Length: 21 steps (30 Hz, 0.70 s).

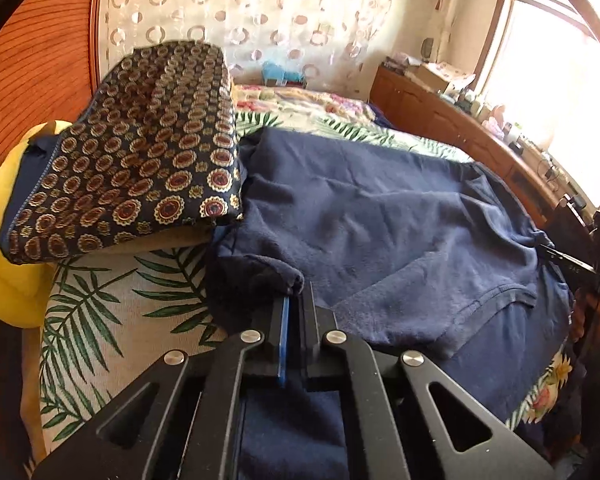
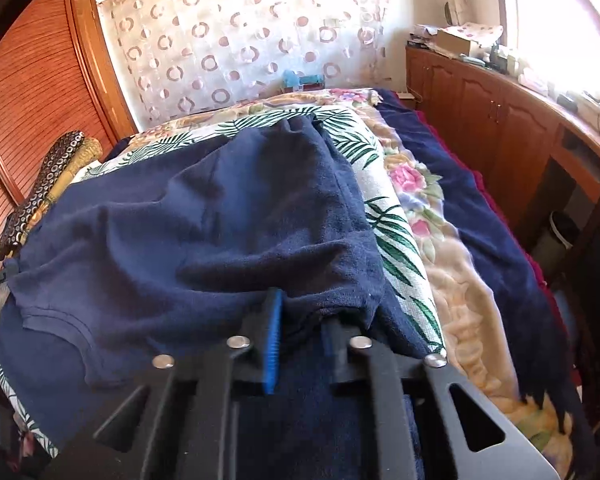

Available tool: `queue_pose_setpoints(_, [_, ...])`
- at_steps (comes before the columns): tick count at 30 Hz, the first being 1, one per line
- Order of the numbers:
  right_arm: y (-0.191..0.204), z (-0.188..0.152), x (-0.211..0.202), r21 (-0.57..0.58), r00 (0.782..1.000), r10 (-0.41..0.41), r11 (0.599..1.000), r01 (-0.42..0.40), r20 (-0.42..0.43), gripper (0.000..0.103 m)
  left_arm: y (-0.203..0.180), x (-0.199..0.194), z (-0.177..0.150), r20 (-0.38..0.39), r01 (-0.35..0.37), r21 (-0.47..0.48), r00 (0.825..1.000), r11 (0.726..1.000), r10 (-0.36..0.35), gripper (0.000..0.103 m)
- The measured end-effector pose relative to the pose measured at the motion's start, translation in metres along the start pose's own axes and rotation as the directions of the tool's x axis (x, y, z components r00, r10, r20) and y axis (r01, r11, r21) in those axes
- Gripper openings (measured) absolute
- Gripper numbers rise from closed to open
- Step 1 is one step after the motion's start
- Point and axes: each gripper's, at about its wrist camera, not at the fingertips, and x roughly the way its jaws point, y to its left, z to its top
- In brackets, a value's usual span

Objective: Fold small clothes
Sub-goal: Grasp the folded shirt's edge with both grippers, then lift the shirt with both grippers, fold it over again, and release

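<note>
navy shirt [image 1: 380,216], rumpled, fuzzy, collar showing

No text, label or number is legible anywhere.

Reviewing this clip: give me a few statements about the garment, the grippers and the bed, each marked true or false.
1. The left gripper is closed on an edge of the navy garment. True.
2. The right gripper hangs open above the bed, clear of any cloth. False: it is pinched on a fold of the navy garment.
3. The navy garment lies on a leaf-print bed cover. True.
4. The patterned folded cloth with round medallions sits to the garment's right in the left wrist view. False: it sits to its left.
5. The navy garment is already folded into a neat small square. False: it is still spread out and rumpled.
</note>
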Motion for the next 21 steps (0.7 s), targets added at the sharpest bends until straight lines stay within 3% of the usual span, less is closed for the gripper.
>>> queue_pose_setpoints(6, [0.01,0.006,-0.035,-0.038,0.995,0.006,0.999,-0.002,0.099,0.003,-0.006,-0.033,0.003,0.088,0.031,0.0,0.996,1.0,-0.031,0.004])
queue_pose_setpoints(12, [0.011,0.01,-0.088,-0.031,0.979,0.042,0.999,-0.037,0.2,0.003,-0.015,-0.063,0.007,0.152,0.108,-0.007,0.983,0.994,-0.106,0.004])
queue_pose_setpoints(17, [0.017,-0.005,-0.12,-0.067,0.972,0.041,0.997,-0.026,0.233,0.003,-0.026,-0.09,0.009,0.211,0.11,0.019,0.971,0.994,-0.111,0.004])
queue_pose_setpoints(21, [0.012,-0.024,-0.135,-0.073,0.974,0.026,0.997,-0.009,0.226,0.003,-0.022,-0.1,-0.005,0.21,0.09,0.017,0.973,0.996,-0.092,0.004])
